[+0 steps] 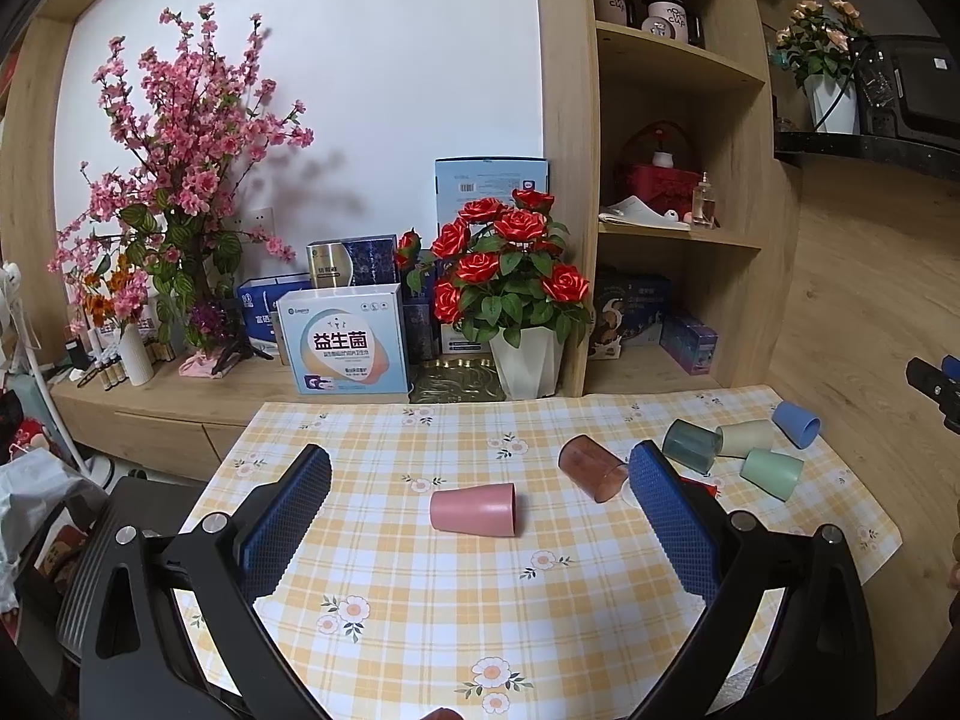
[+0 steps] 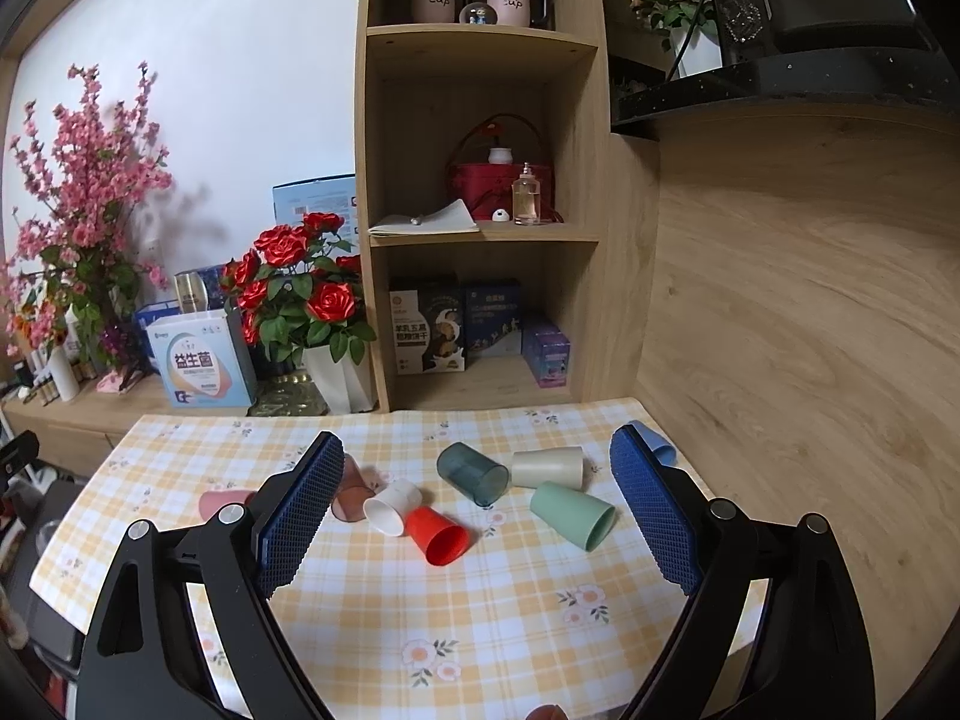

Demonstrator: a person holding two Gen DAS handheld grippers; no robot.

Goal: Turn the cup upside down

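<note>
Several cups lie on their sides on the checked tablecloth (image 1: 420,630). A pink cup (image 1: 473,509) lies between the jaws of my open, empty left gripper (image 1: 480,480), a little ahead of them. A brown clear cup (image 1: 591,468) lies beside its right finger. In the right wrist view a red cup (image 2: 441,534), a white cup (image 2: 390,505), a dark teal cup (image 2: 473,473), a cream cup (image 2: 549,467) and a green cup (image 2: 573,513) lie between the jaws of my open, empty right gripper (image 2: 474,468). A blue cup (image 2: 654,441) is partly hidden behind its right finger.
A pot of red roses (image 1: 510,276) and boxes (image 1: 345,339) stand on the wooden ledge behind the table. A shelf unit (image 2: 480,210) rises at the back. A wooden wall (image 2: 810,330) borders the table's right side. The pink cup also shows at far left (image 2: 225,501).
</note>
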